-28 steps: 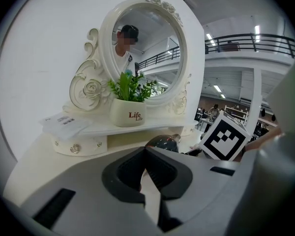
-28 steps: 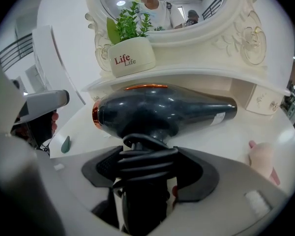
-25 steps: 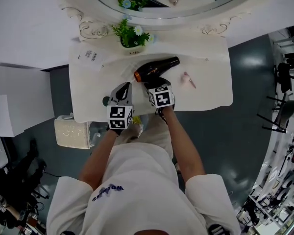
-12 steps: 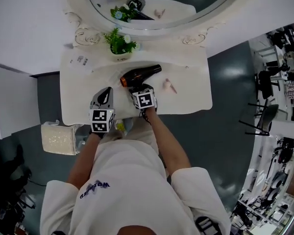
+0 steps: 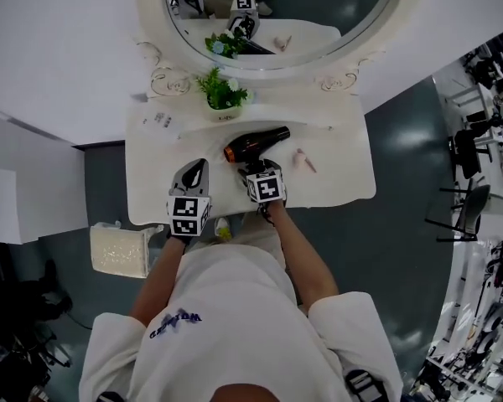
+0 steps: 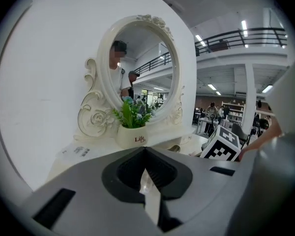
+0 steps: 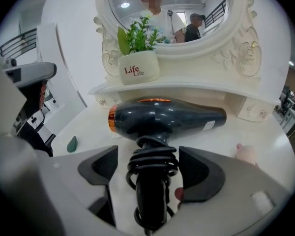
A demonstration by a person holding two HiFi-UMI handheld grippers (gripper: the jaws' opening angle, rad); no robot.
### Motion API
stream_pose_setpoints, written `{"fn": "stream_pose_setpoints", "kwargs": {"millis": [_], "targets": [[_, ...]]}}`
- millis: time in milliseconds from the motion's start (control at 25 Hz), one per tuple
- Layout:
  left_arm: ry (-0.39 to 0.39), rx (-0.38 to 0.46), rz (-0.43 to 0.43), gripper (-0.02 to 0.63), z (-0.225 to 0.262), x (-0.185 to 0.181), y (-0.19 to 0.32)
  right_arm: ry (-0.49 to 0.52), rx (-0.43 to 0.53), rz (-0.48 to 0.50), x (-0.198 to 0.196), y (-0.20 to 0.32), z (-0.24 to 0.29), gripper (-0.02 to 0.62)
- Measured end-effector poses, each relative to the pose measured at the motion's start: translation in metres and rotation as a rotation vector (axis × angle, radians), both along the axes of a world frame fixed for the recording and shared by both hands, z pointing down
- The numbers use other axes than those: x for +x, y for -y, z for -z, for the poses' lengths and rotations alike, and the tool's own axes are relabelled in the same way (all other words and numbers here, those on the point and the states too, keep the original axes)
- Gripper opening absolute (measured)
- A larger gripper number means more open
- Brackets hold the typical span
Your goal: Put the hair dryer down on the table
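Right tongs (image 7: 150, 167) — wider than before, opening — around hair dryer (image 7: 168, 118) handle

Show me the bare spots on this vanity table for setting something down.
Free: the table right of the pink item, and its left corner in front of the leaflet. Crowded: the middle, with hair dryer and potted plant.
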State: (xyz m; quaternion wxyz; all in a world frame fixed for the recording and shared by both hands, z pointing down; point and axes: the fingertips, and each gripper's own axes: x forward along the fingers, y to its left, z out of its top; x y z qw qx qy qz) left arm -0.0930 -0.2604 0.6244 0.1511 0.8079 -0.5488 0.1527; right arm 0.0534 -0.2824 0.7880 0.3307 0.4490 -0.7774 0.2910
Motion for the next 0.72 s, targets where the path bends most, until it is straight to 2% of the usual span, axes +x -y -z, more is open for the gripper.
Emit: {"fn": "stream_pose_setpoints", "kwargs": {"millis": [80,320,720], "targets": [[0.027,0.033,-0.016,0.008,0.013,0.005,0.003,0.003,0.03,-0.006,0.0,0.001,0.009,0.394],[-0.021,0.086,-0.046,0.008,0.049,0.018,0.011,0.033,0.117,0.003,-0.005,0.001,0.048,0.394],[-0.07,0.188,-0.028,0.008,0.113,0.011,0.022,0.178,0.371,-0.04,-0.004,0.016,0.186,0.393]]}}
